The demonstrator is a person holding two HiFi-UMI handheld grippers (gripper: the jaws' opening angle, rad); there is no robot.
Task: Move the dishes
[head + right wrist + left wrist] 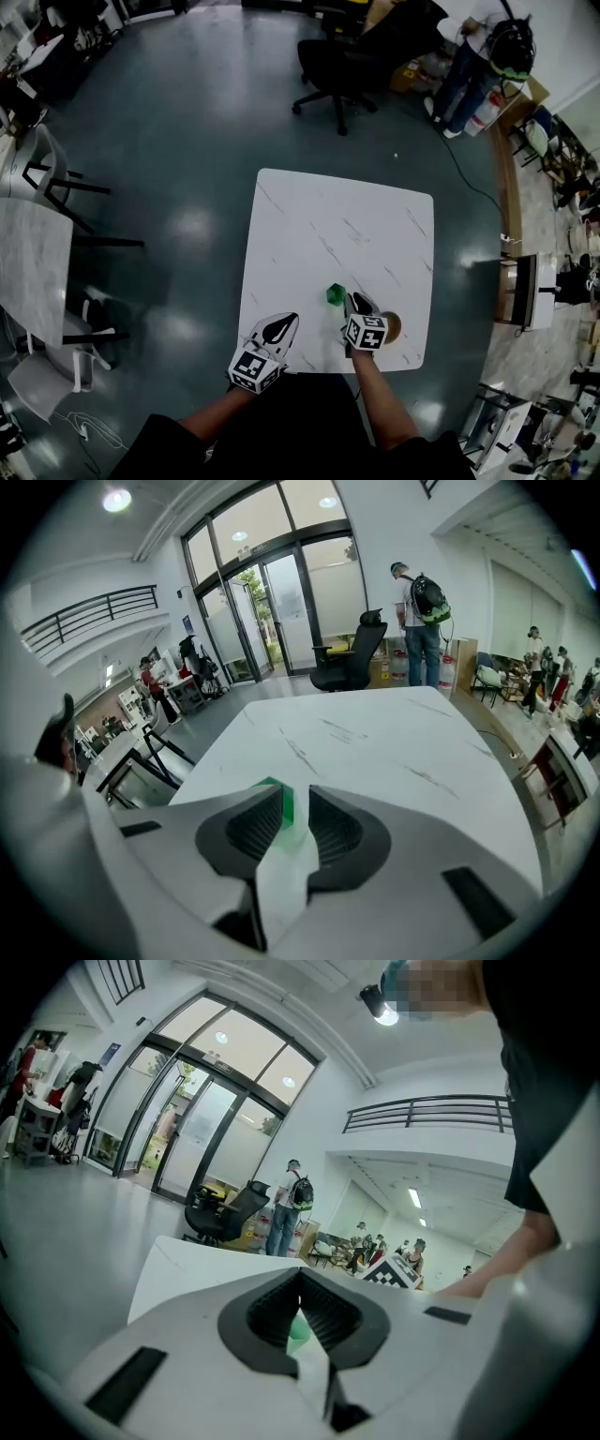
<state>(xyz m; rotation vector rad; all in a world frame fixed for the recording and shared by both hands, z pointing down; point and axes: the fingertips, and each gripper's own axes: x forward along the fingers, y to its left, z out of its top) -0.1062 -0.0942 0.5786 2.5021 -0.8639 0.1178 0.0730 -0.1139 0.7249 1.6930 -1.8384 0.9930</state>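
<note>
A small green cup [335,294] stands on the white marble table [319,216] near its front edge. My right gripper [356,301] sits just right of the cup, jaws a narrow gap apart; in the right gripper view the cup [278,803] shows through that gap, mostly behind the left jaw, not clamped. A brown round dish [395,325] lies right of this gripper, partly hidden by its marker cube. My left gripper [283,323] rests at the table's front edge, shut and empty. The left gripper view shows the green cup [298,1332] beyond its own closed tips [300,1275].
A black office chair [339,67] and a standing person [469,66] are beyond the table's far side. White chairs [47,173] and a grey table [33,267] stand to the left. Shelving and clutter [544,291] line the right wall.
</note>
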